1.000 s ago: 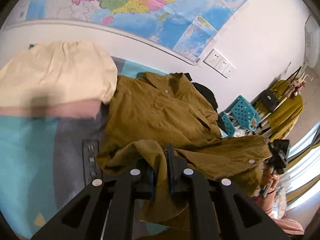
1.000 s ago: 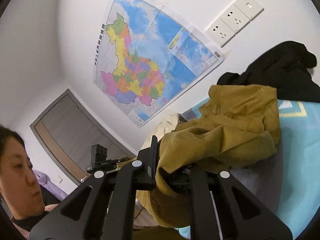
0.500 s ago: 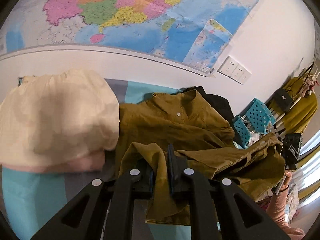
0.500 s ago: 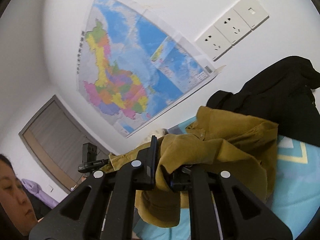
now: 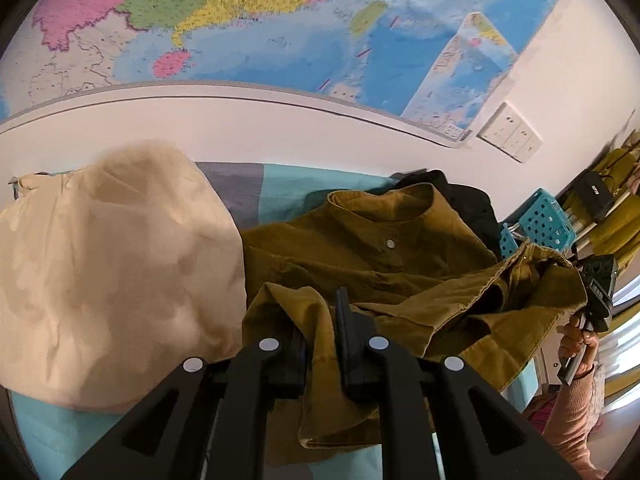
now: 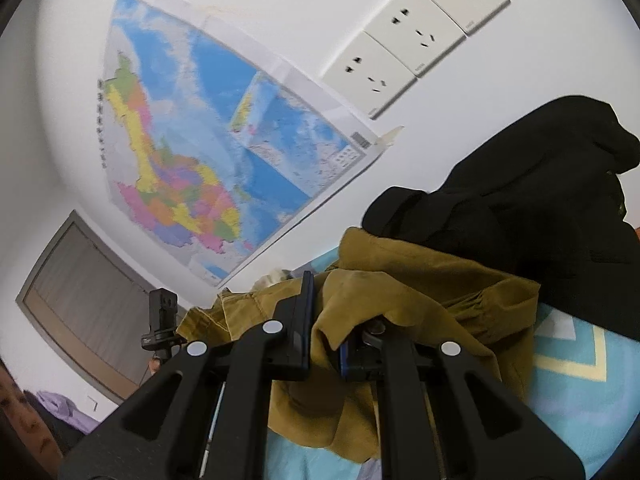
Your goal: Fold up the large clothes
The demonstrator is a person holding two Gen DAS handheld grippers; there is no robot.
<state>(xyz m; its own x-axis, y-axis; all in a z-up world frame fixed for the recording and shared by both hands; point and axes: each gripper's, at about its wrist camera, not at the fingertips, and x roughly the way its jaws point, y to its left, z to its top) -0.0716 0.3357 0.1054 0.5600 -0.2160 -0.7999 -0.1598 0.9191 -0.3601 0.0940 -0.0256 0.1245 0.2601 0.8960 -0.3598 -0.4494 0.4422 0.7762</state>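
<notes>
An olive-brown button shirt lies collar-up on the blue and grey bed cover, its lower part folded up toward the collar. My left gripper is shut on the shirt's hem at the left. My right gripper is shut on the shirt at its other corner; it also shows in the left wrist view at the far right, held by a hand.
A cream garment is heaped left of the shirt. A black garment lies behind the collar by the wall. A map and wall sockets are on the wall. Blue baskets and hanging clothes stand right of the bed.
Both grippers have carried the shirt's lower edge forward toward the collar and the wall. The shirt's body is now more covered by the fold.
</notes>
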